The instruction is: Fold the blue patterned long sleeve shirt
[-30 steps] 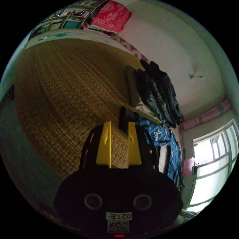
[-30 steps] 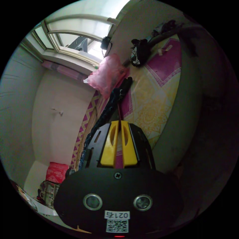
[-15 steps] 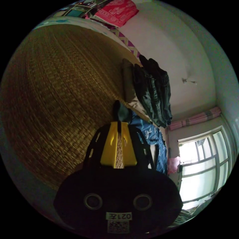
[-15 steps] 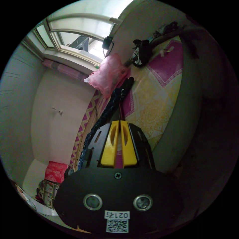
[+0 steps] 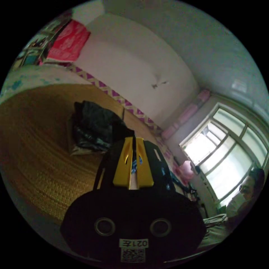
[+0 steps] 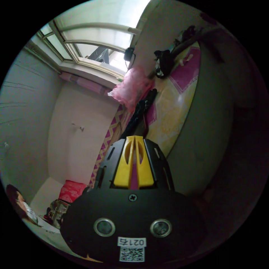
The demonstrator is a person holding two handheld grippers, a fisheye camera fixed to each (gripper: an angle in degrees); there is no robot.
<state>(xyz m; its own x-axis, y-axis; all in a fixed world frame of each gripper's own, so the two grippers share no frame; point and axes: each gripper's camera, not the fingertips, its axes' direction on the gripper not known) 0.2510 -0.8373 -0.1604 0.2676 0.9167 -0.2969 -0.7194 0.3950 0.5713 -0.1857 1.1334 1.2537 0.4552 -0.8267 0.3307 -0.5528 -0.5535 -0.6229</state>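
A: Left tool (image 5: 134,138) now clenched on a dark fabric edge, a bit of blue patterned shirt (image 5: 135,162) showing between the jaws. Wide open a second ago, so grip freshly made.
B: Right tool (image 6: 135,137)?
A: Jaws pressed together at the tips, same as before. Dark twisted cloth (image 6: 140,112) running away from the tips along the bed edge, likely the same shirt, but whether it sits between the jaws can't be told.
B: Surroundings?
A: Woven mat (image 5: 36,145) with a dark clothes pile (image 5: 89,129) in the left gripper view; pink bag (image 6: 131,89) by the window (image 6: 84,47) in the right gripper view. Left view swung upward since the last frame, camera move only.
B: Meaning for the task?
A: Probably lifting the shirt off the bed to spread it on the mat. No fold made yet.
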